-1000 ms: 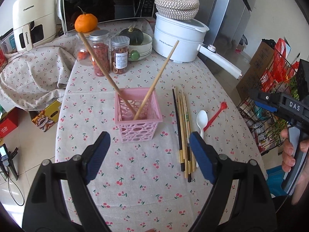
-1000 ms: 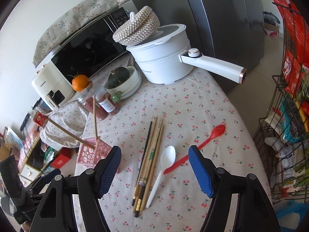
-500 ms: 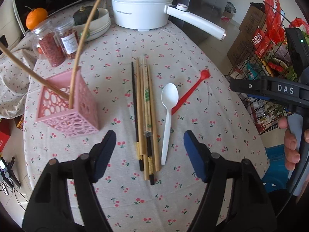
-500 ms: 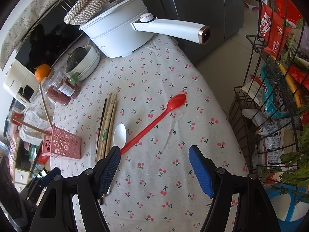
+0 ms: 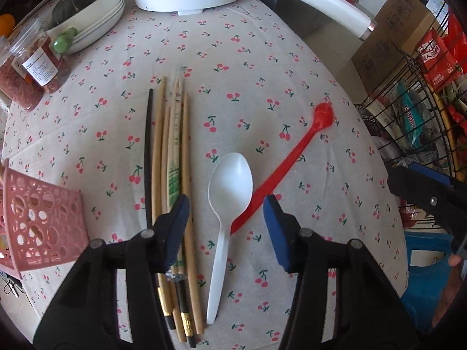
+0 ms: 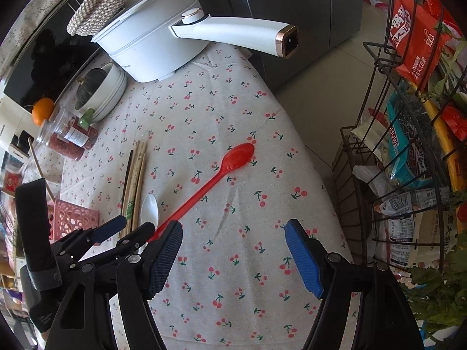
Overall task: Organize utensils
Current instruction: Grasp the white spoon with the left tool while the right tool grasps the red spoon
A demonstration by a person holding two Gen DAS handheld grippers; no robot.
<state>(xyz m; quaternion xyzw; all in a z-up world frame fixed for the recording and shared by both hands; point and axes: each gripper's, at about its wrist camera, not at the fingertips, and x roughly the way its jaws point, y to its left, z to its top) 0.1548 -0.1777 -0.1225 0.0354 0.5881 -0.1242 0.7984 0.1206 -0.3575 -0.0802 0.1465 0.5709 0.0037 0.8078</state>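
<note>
A white plastic spoon (image 5: pixel 230 192) lies on the cherry-print tablecloth, its handle between the open fingers of my left gripper (image 5: pixel 226 227), which hovers low over it. A red spoon (image 5: pixel 292 163) lies diagonally to its right, its handle end under the white spoon. A bundle of chopsticks (image 5: pixel 172 180) lies just left, beside the left fingertip (image 5: pixel 176 221). The pink holder basket (image 5: pixel 43 221) stands at the left edge. My right gripper (image 6: pixel 233 250) is open and empty over the table's right side, near the red spoon (image 6: pixel 221 172); the left gripper (image 6: pixel 122 230) shows beside it.
A white electric pot (image 6: pixel 151 46) with a long handle (image 6: pixel 242 32) stands at the back. Bowls with a squash (image 5: pixel 84 8) and spice jars (image 5: pixel 32 70) stand back left. A wire rack of packets (image 6: pixel 414 134) stands right of the table.
My left gripper moved right and down, from in front of the pink basket to low over the white spoon. My right gripper moved right, toward the table edge near the red spoon.
</note>
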